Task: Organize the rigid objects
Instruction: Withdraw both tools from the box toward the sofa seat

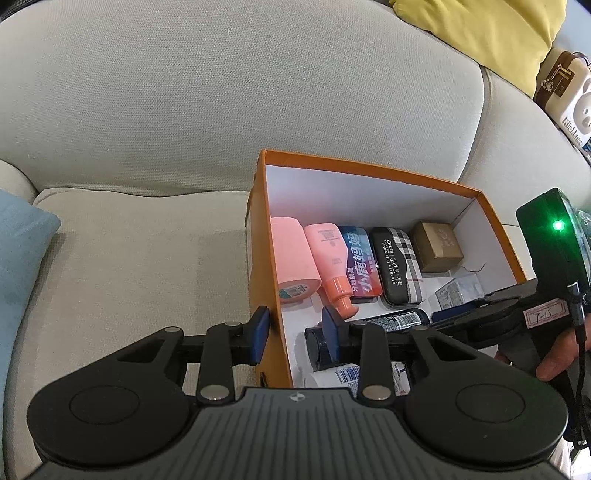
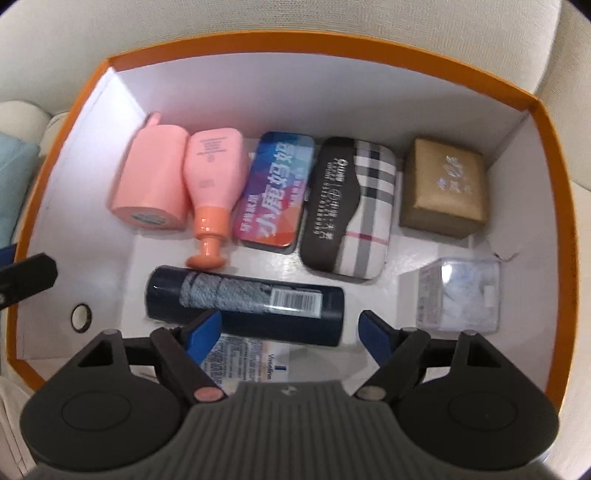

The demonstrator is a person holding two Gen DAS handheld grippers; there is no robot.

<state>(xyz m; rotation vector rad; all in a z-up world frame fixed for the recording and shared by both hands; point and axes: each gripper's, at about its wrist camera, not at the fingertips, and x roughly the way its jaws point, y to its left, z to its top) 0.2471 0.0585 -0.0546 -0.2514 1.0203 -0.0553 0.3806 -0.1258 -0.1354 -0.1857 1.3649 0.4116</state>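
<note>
An orange box with white inside sits on a beige sofa. In it lie a pink cylinder, a pink bottle, a colourful tin, a plaid case, a tan box, a clear plastic box, a dark spray can and a white Vaseline tube. My right gripper is open and empty, over the Vaseline tube and spray can. My left gripper straddles the box's left wall, one finger on each side, with gaps showing.
The beige sofa seat lies left of the box, with a light blue cushion at the far left. A yellow cushion and a white carton sit at the back right.
</note>
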